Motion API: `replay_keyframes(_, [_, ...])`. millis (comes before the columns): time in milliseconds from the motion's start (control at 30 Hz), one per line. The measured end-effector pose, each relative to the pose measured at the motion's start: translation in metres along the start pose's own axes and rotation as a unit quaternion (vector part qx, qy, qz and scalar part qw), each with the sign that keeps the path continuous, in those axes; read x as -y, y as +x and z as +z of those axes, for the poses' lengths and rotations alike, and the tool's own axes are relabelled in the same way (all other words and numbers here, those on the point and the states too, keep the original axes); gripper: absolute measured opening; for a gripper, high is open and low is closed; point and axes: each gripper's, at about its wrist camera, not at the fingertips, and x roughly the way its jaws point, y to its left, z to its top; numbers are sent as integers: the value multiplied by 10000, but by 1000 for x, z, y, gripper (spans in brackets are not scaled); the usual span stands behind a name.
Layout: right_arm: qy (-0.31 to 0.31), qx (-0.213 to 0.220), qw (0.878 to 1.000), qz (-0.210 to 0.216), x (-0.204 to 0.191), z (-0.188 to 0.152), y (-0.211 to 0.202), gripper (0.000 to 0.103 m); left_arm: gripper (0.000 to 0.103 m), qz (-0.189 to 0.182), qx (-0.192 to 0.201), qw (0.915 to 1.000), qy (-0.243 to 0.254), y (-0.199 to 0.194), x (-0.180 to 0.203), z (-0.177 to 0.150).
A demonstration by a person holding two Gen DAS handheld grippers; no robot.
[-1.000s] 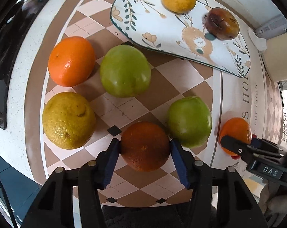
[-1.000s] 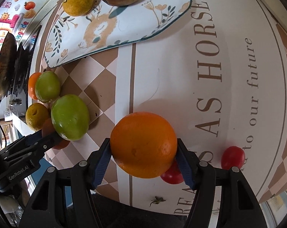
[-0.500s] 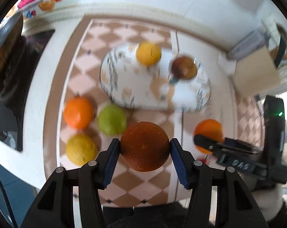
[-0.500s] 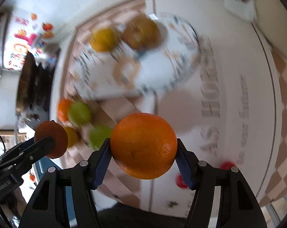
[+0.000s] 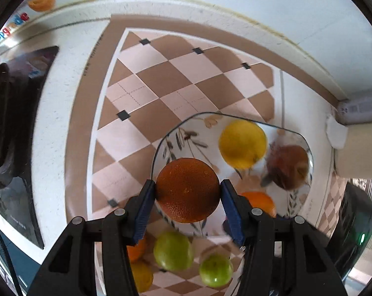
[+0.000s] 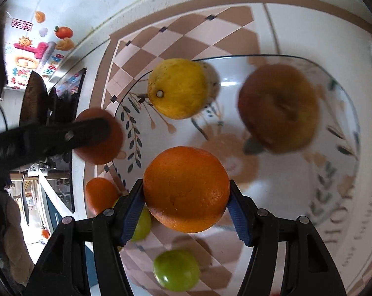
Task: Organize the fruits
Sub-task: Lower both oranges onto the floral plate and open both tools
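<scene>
My left gripper is shut on a dark brownish orange and holds it in the air over the near left edge of the floral plate. My right gripper is shut on a bright orange, held above the same plate. On the plate lie a yellow lemon and a brown apple. The left gripper with its dark orange shows at the left of the right wrist view. The bright orange shows behind my left gripper's right finger.
Below the grippers on the checkered mat lie two green apples, an orange and a yellow fruit. A black stovetop lies to the left, a wall behind, a white box at right.
Both grippers have lifted their oranges off the mat and carried them forward over the plate, which now looms closer. The loose fruits have dropped to the bottom of both views.
</scene>
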Motion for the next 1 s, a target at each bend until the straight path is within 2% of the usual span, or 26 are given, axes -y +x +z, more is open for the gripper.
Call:
replay_keyframes(267, [-3,-88,10000,-6,-7,18,22,68,53,64,-319,9994,68,26,1,18])
replay_keyframes(333, [66,-109,9999,43,-4,19,20,73,53,70,-391,9992,39,29,1,20])
replay_keyframes(400, [111,-110,9998,78,-2,18,15,85,53,39,-403,9992,-51,30,-2,20])
replay_keyframes(433, [112,-106,9999,54,-3,18,14,86,54,-22,-384,9992,-99,29,-3,20])
replay_keyframes(467, [101,-106,9999,48,-2,18,10,87,57,-71,-362,9992,-119,28,-4,20])
replay_keyframes(533, [84,-118,9999,20,-1,14,5,87,79,-124,-271,9995,-109,23,-5,19])
replay_keyframes(600, [73,-129,9999,-16,0,10,0,87,84,-92,-180,9998,-71,17,-6,17])
replay_keyframes(733, [72,12,9995,-308,5,-2,-14,89,84,-39,-46,10000,-12,7,-9,4])
replay_keyframes(767, [71,66,9992,-391,7,-4,-18,94,84,24,9,10000,3,3,-8,-1])
replay_keyframes(800, [54,189,9979,-620,10,-8,-26,96,84,139,97,9999,24,-1,-8,-7])
replay_keyframes(900, [72,403,9940,-1010,17,-16,-42,96,84,490,373,9981,74,-11,-5,-22])
replay_keyframes(1000, [86,524,9911,-1217,21,-23,-54,96,84,557,559,9969,67,-19,-2,-46])
